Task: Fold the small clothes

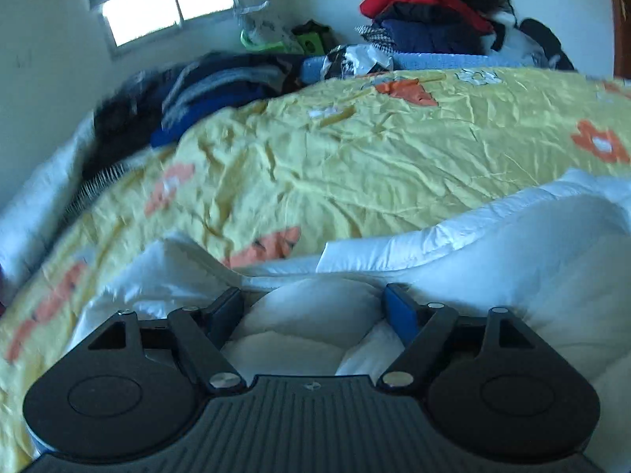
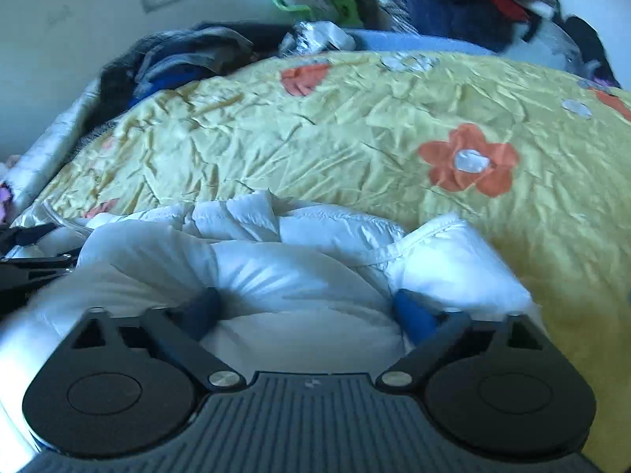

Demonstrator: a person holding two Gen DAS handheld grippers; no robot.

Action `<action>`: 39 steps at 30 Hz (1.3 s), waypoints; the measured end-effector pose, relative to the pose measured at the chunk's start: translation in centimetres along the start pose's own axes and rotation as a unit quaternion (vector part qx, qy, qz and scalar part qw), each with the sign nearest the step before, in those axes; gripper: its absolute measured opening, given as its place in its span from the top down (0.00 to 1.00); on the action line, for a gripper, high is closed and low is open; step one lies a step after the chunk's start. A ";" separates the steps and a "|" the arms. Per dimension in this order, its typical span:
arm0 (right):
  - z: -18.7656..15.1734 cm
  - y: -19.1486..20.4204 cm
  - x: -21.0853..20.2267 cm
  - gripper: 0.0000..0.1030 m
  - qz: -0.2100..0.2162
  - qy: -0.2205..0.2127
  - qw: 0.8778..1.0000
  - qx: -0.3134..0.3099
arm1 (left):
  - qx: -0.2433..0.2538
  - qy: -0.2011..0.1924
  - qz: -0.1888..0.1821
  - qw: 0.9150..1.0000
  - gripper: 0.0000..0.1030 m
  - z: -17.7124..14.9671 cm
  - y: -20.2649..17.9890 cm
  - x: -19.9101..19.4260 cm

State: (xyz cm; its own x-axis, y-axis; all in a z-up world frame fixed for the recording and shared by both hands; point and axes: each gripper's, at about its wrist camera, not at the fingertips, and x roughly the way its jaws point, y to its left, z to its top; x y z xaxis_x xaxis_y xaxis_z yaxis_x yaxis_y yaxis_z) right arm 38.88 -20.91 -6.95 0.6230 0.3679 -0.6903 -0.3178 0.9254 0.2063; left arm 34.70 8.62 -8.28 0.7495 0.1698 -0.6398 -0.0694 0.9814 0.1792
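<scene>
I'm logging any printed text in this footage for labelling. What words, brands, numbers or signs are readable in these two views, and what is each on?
None can be read.
Small embossed mark on the ribbed black gripper body: too small to read.
Crinkled black-and-white printed plastic bag at the far edge of the yellow flowered bedspread: print blurred.
Puffy white quilted jacket: no label in sight.

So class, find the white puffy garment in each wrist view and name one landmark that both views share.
Left wrist view: white puffy garment fills the lower right, reaching between the open left gripper.
Right wrist view: it lies bottom centre, bunched around the open right gripper.
Shared landmark: the yellow flowered bedspread beyond it.
</scene>
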 end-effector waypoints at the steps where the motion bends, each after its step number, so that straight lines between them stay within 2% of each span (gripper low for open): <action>1: 0.0 -0.3 0.1 0.03 0.005 -0.001 1.000 0.005 | -0.005 0.001 -0.004 1.000 0.22 -0.2 0.2 0.2; 5: 0.2 0.4 1.1 0.04 -0.003 -0.016 1.000 -0.007 | -0.021 -0.002 -0.009 1.000 0.20 -0.8 -0.1 0.8; 10: 0.0 0.9 1.7 0.04 -0.019 -0.027 0.999 -0.027 | -0.050 -0.003 -0.033 0.998 0.20 -1.2 1.0 1.1; 39: -0.2 1.0 1.8 0.04 -0.025 -0.032 0.999 -0.033 | -0.058 -0.010 -0.035 0.998 0.19 -1.3 1.2 1.2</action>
State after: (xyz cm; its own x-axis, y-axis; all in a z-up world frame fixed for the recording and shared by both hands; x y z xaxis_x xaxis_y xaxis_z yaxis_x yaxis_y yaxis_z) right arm 39.51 -19.36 -8.14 0.6826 0.3292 -0.6525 -0.3305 0.9353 0.1262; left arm 34.67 10.07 -9.82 0.7679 0.0989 -0.6329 -0.0902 0.9949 0.0460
